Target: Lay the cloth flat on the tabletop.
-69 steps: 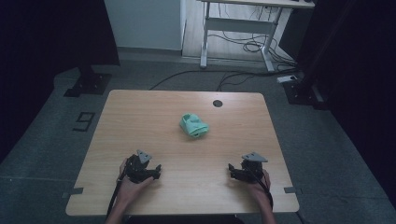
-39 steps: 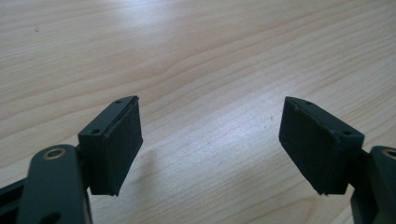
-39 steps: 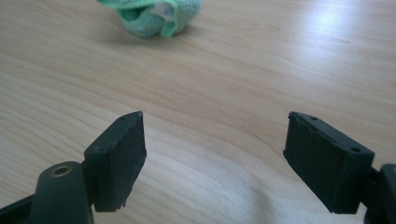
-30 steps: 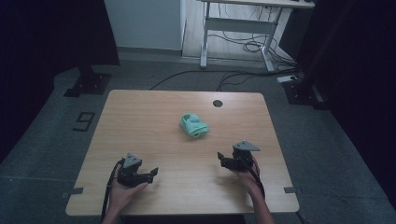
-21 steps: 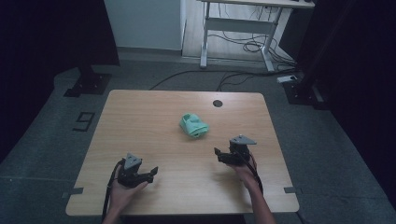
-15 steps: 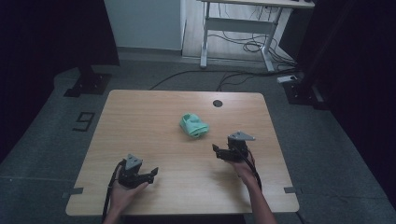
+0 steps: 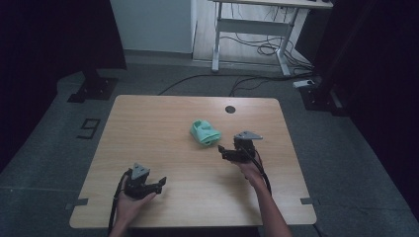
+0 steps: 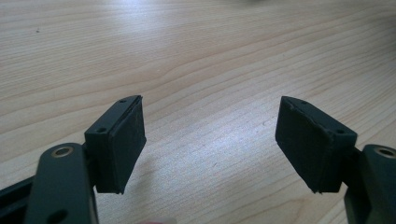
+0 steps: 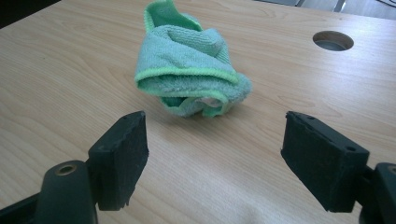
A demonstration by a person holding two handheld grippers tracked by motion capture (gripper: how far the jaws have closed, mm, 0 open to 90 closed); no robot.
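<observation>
Right gripper (image 7: pixel 226 150) of mine hangs with its jaws wide and holding nothing, aimed at the cloth (image 7: pixel 205 132), which lies crumpled just ahead of the jaws and a little to their left in the right gripper view (image 9: pixel 189 77), apart from both pads. My left gripper (image 7: pixel 159 183) is wide too and holds nothing, low over bare table (image 7: pixel 148 128) near my edge, well apart from the cloth.

Biggest risk, as I judge it: the cloth is a loose roll, so if I close on the near fold only, I may pinch one layer and the rest unrolls and drags. Coming in too low, the pads could shove the cloth forward instead of straddling it. Too steep, and the tips hit the wood.

Room is generous. Around the tool the table is open on every side; its right edge is nearest to my right hand (image 7: pixel 249 170). Beyond the cloth, to the jaws' right, sits the cable hole (image 9: pixel 332 40), clear of my path unless I push the cloth far.
</observation>
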